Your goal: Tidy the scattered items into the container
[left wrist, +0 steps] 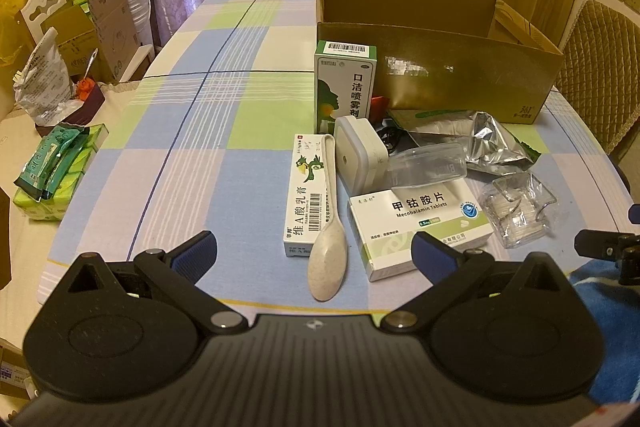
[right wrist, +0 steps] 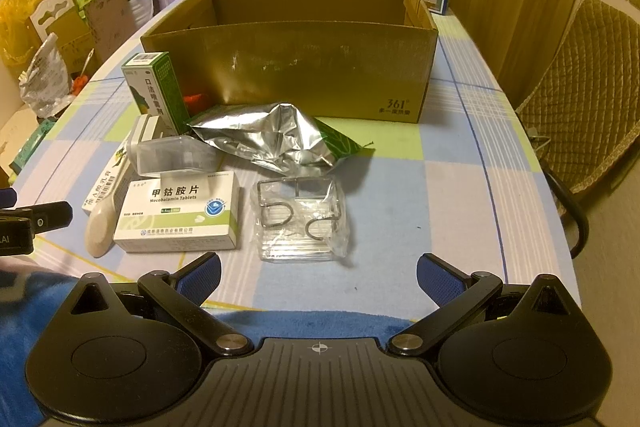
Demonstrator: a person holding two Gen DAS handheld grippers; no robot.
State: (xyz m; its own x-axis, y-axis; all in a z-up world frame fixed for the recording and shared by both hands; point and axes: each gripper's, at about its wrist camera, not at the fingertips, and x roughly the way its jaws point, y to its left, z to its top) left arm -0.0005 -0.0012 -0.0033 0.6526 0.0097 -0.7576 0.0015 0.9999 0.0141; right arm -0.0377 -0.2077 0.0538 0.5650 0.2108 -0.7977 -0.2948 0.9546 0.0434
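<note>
tabletop [right wrist: 460,195] under a checked cloth, blue, green and pale squares. open cardboard box [right wrist: 288,67] stands upright toward the far side, nothing seen inside from these angles. scattered items lie in a cluster just in front of its near wall. crumpled foil pouch [right wrist: 272,135] near the box front. white tablet box [right wrist: 176,215] lies flat, nearest the left side of the right wrist view. clear plastic packet with metal hooks [right wrist: 300,219] just beside it on the right. tall green spray carton [left wrist: 346,87] upright against the box corner. clear lidded tub [right wrist: 172,155] behind the tablet box. long ointment carton [left wrist: 306,195] flat, beige spoon [left wrist: 328,251] lying along it, touching. left gripper [left wrist: 314,251] low over the near edge, jaws wide apart, holding nothing. right gripper [right wrist: 318,273] likewise, jaws apart, empty.
</note>
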